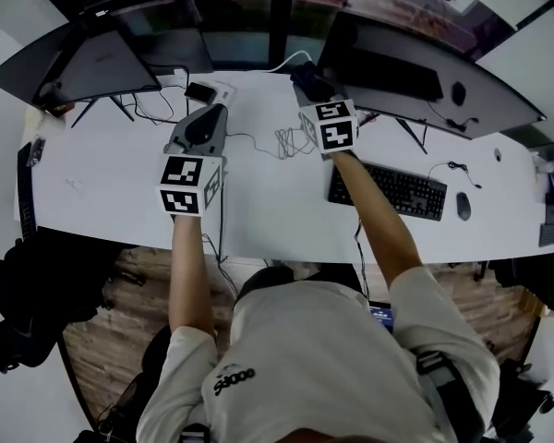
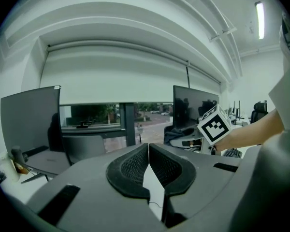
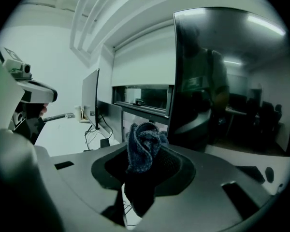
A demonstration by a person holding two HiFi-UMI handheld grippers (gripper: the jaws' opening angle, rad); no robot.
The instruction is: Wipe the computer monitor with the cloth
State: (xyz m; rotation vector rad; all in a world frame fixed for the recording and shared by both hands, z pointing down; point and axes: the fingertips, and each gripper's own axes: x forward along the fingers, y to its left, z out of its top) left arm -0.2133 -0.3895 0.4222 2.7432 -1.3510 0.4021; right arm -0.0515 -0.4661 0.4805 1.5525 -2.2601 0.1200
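Note:
The right monitor stands at the desk's back right, and its dark screen fills the right gripper view close ahead. My right gripper is raised near that monitor's left edge, shut on a bunched dark blue cloth that sticks up between its jaws. The cloth shows as a dark lump in the head view. My left gripper hovers over the middle of the desk, jaws closed together with nothing in them. Whether the cloth touches the screen cannot be told.
A second monitor stands at the back left. A black keyboard and mouse lie under the right monitor. Loose cables run across the white desk. Dark bags sit on the floor at left.

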